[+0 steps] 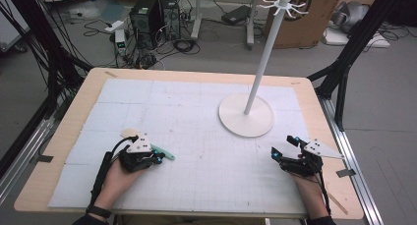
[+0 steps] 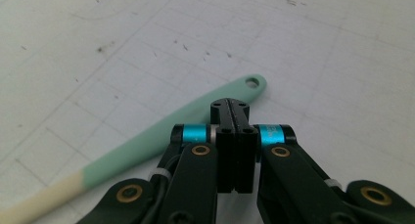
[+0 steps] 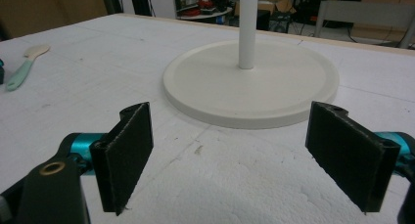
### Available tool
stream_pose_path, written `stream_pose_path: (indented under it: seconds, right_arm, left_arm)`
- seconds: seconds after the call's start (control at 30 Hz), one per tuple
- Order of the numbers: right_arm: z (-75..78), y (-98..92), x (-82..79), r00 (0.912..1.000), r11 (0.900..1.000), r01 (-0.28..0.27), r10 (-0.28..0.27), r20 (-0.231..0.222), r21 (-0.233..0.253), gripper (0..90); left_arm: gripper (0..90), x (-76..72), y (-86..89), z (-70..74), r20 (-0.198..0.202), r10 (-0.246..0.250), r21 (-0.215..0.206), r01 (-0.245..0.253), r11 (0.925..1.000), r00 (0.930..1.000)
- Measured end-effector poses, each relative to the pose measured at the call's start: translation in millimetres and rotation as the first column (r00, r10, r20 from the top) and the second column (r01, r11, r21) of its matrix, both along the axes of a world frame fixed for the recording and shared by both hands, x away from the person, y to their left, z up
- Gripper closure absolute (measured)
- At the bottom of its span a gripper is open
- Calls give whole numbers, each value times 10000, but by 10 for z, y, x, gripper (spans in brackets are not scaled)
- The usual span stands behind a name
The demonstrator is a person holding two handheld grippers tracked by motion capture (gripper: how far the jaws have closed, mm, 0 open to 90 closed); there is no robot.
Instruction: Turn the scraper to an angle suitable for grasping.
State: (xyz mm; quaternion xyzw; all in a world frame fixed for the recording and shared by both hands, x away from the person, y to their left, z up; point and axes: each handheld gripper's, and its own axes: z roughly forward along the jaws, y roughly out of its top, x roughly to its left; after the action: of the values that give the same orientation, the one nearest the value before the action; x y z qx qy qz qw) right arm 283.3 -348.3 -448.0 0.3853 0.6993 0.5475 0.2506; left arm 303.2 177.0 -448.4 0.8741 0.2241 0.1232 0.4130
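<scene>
A spoon with a pale wooden bowl and a mint-green handle lies flat on the white foam mat at the front left. My left gripper is shut, its closed jaws just over the green handle near the end with the hole; nothing shows between them. My right gripper stands open at the front right with nothing between its pads. It faces the round white base of a tall stand. The spoon also shows far left in the right gripper view.
The stand's white pole rises to a ring of hooks at the top. The mat covers a wooden table. Computers, cables and a cardboard box sit on the floor beyond the far edge.
</scene>
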Motion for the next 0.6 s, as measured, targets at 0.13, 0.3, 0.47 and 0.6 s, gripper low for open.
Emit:
stream_pose_path:
  seconds: [0.13, 0.3, 0.47, 0.6]
  right_arm:
    - [0, 2, 1, 10000, 10000, -5, 5, 18, -17, 173]
    - [0, 3, 1, 10000, 10000, -1, 1, 1, 3, 174]
    - [-1, -1, 3, 10000, 10000, 22, -22, -23, 10, 175]
    - [0, -1, 4, 10000, 10000, 2, -2, -43, 9, 177]
  left_arm:
    - [900, 76, -98, 25, 194, 231, 363, -238, 9991, 9995]
    - [899, 207, -230, 39, 471, 791, 688, -822, 9942, 9958]
    - [899, 410, -393, 53, 848, 1966, 993, -2046, 9738, 9768]
    - [899, 562, -455, 45, 954, 2466, 991, -2557, 9617, 9644]
